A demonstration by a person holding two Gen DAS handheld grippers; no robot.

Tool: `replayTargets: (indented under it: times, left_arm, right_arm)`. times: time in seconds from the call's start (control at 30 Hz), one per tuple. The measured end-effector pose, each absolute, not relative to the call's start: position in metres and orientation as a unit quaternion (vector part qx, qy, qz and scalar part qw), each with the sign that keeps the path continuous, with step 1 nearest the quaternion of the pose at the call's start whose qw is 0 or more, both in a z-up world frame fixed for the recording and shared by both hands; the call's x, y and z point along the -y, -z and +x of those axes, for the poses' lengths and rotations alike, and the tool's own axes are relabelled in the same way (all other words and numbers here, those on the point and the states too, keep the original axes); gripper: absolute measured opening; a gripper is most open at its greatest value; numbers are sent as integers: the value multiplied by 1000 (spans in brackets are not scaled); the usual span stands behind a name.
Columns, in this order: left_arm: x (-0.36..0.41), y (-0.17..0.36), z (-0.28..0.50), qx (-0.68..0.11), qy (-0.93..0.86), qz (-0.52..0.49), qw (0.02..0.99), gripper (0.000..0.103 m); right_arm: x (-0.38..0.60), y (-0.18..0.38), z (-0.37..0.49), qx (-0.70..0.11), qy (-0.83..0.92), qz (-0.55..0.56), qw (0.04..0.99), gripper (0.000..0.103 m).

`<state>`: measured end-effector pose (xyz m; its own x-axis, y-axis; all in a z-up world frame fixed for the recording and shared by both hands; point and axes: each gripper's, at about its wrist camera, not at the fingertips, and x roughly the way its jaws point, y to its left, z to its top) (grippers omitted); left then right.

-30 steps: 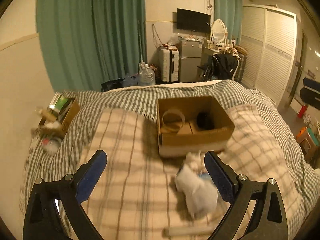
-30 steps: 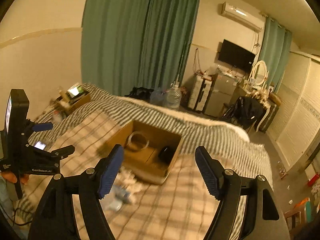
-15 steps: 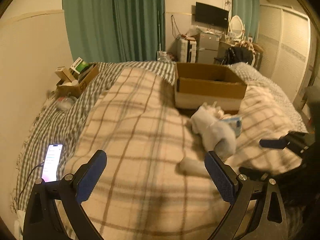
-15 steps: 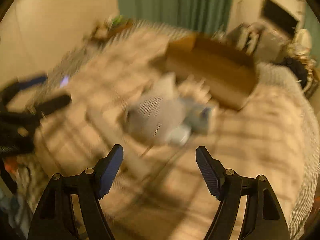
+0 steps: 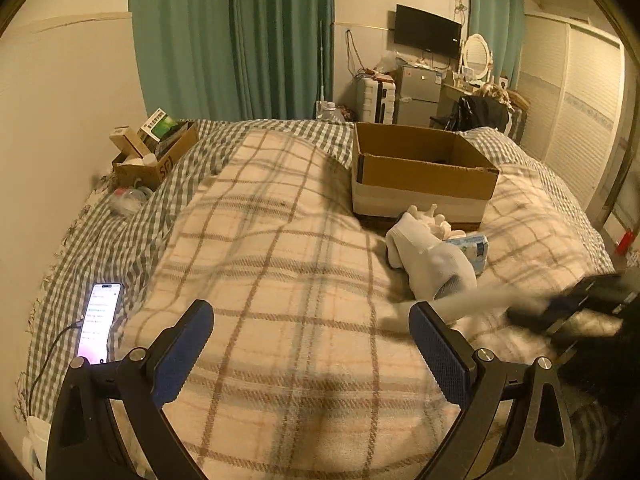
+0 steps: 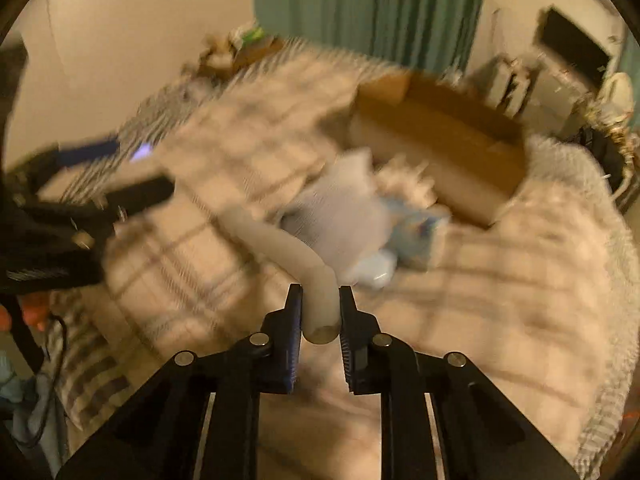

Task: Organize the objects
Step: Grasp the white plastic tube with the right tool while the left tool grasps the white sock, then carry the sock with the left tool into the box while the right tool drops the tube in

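My right gripper [image 6: 320,308] is shut on one end of a pale beige bendy tube [image 6: 316,280], which curves up and left over the blanket; the right wrist view is blurred. The tube also shows in the left wrist view [image 5: 476,302], with the right gripper [image 5: 560,312] blurred at the right edge. My left gripper [image 5: 312,344] is open and empty above the plaid blanket. An open cardboard box [image 5: 424,172] stands on the bed. In front of it lie a white sock [image 5: 428,260], a fluffy white item [image 5: 434,216] and a blue tissue pack [image 5: 474,248].
A lit phone [image 5: 100,320] on a cable lies at the bed's left edge. A small cardboard box [image 5: 156,152] of packets sits at the far left by the wall. Beyond the bed are a green curtain [image 5: 232,40], a suitcase and a dresser.
My right gripper has swung down to the bed and closed on the beige tube. My left gripper has drawn back and lower, staying open.
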<state>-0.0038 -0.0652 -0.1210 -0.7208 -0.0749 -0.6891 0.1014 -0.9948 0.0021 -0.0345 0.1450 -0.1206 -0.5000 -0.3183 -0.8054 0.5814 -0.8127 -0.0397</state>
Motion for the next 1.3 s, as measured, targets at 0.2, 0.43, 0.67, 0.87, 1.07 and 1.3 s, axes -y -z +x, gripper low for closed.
replayTargets:
  times: [0.2,0.43,0.67,0.87,1.07,1.3]
  left_arm:
    - [43,118,-18,-30,927,373,15,101]
    - [-2,129,-52,-35,917,397,-18,101]
    - [-57,143,-94,-4,906,419,-58,101]
    - [-93,169,-132,53,897,436,-59,99]
    - [-93,184,-136,43,887,453,-84,75]
    - [-77,160,-113,24,903,423,-74,46]
  right_arm:
    - [-206,71,-47,-137,898,378,178,16]
    - [-259,70,-67,-100,914,374,120,16]
    - [-290,101,-86,-70,910,395,104,16]
    - [-300,119,-101,-61,906,403,111,16]
    - [-302,114,-109,-58,908,398,119,16]
    - [-287,94,-94,-81,916,375,122,16]
